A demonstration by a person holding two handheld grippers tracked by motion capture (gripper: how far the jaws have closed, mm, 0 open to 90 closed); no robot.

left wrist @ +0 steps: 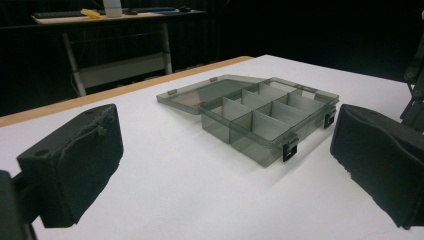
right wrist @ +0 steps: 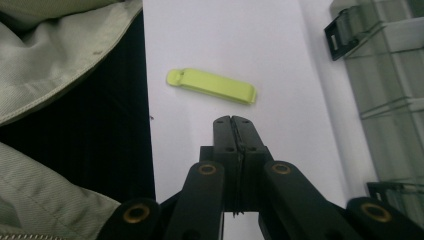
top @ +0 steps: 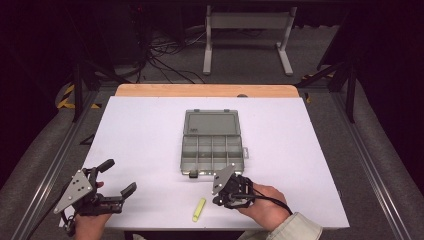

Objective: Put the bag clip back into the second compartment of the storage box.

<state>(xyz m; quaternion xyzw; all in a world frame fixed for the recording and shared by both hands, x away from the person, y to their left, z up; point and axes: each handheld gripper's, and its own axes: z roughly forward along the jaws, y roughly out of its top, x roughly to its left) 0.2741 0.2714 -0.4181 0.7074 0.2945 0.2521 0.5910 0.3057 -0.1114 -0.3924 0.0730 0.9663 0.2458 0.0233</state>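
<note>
Worktop: white sheet, takes up the middle of the high view, wooden strip along its far edge.

Box: grey see-through compartment box, dead centre of the frame, lid folded flat back toward the top of the picture. Dividers look bare, nothing in any cell that I can see. Two black latches on the near wall face me, so the open side is ready to load from my edge. In the left gripper view it sits centre-right of the frame, between my two pads.

My left tongs: lower left of the high view, spread wide, holding nothing, resting low near the worktop edge. Well apart from the box. My read: parked out of the way, aimed at the box.

My right tongs: lower centre of the high view, just beside the box's near-right corner. Pressed together, nothing between them; in the right gripper view they rise from bottom centre, tips closed.

Yellow stick: small flat plastic piece, bottom centre of the high view, close to the near edge, lying flat. In the right gripper view it lies across upper centre, just past my closed tips, not touching. Looks like the piece to pick up; the tongs need to spread first.
</note>
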